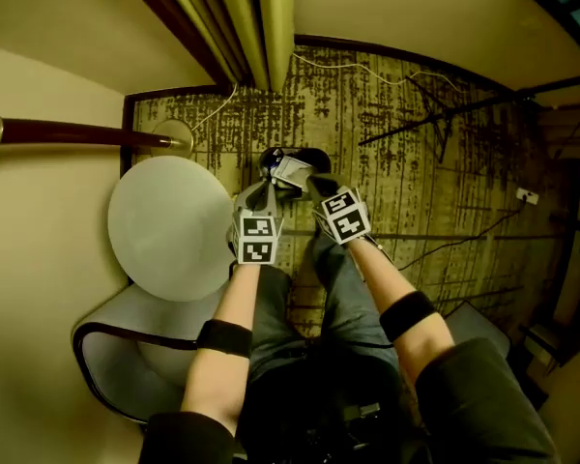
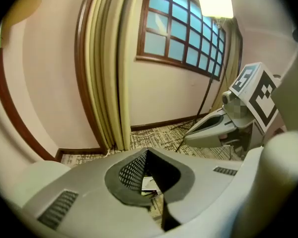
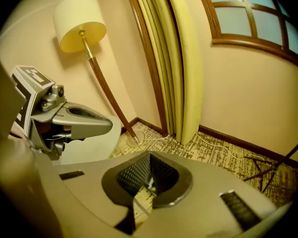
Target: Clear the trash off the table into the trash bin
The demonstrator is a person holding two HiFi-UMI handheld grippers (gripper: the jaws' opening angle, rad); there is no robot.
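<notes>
In the head view a dark trash bin (image 1: 316, 156) stands on the carpet just past the round white table (image 1: 169, 225), with white paper trash (image 1: 292, 170) lying in it. Both grippers hang over the bin. My left gripper (image 1: 268, 186) is shut with nothing in it; its own view shows the jaws (image 2: 146, 151) meeting, and white paper (image 2: 150, 184) far below through the opening behind the tips. My right gripper (image 1: 317, 184) is also shut and empty, its tips (image 3: 150, 155) together. Each gripper shows in the other's view: the right one (image 2: 188, 136) and the left one (image 3: 109, 123).
A floor lamp (image 3: 79, 21) stands left of the table, its pole (image 1: 77, 133) crossing the head view. Yellow curtains (image 1: 242, 17) hang behind the bin. A grey chair (image 1: 116, 341) sits below the table. Cables and a dark stand (image 1: 445, 114) lie on the patterned carpet to the right.
</notes>
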